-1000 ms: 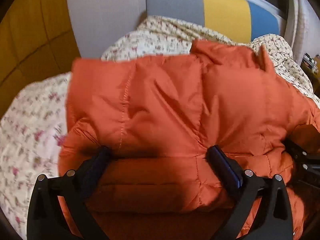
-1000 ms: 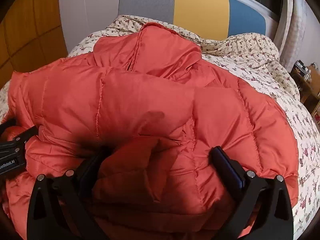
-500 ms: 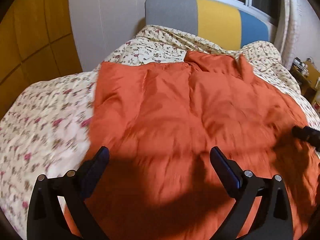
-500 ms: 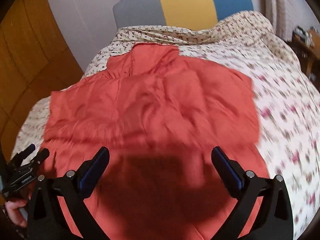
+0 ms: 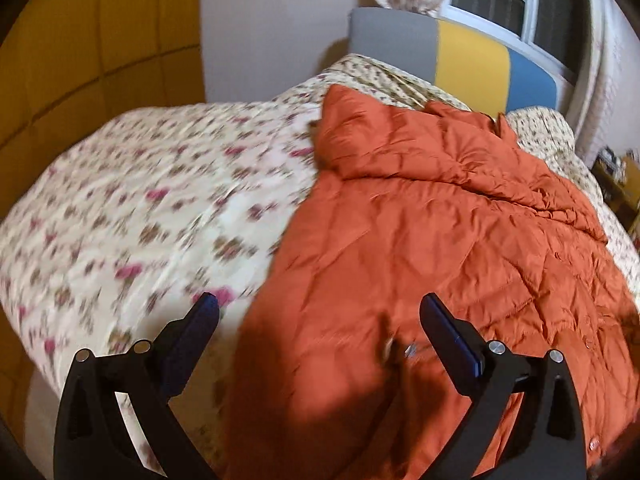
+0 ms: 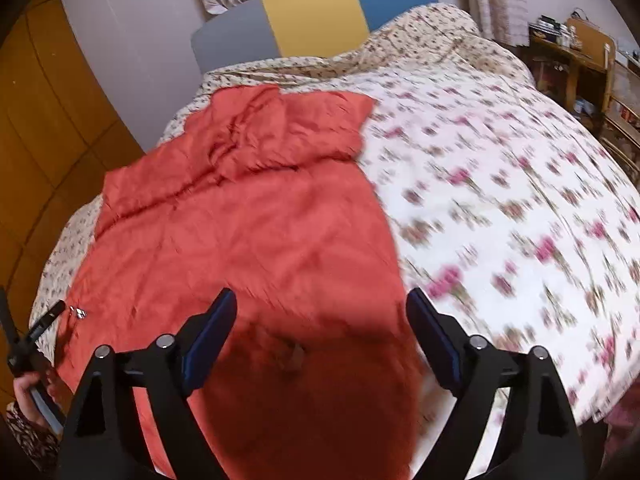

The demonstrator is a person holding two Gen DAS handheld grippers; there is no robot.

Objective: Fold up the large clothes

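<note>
An orange puffer jacket [image 5: 440, 240] lies spread on the floral bed cover [image 5: 140, 220], collar toward the headboard. My left gripper [image 5: 320, 312] hangs open above the jacket's near left edge, nothing between its fingers. In the right wrist view the jacket [image 6: 248, 220] fills the left half of the bed. My right gripper [image 6: 322, 304] hovers over the jacket's near right part; its jaws are closing with nothing between them. The left gripper [image 6: 40, 326] shows at the far left edge, held by a hand [image 6: 28, 384].
A grey, yellow and blue headboard [image 6: 312, 20] stands at the far end, under a window [image 5: 516, 4] with curtains. Yellow-brown wardrobe panels [image 5: 100, 40] run along the left. A wooden desk with clutter [image 6: 572, 56] stands at the right of the bed.
A second ago the jacket bulged close between both pairs of fingers. It now lies flat on the bed, and both grippers have drawn back and apart. The right jaws have narrowed slightly.
</note>
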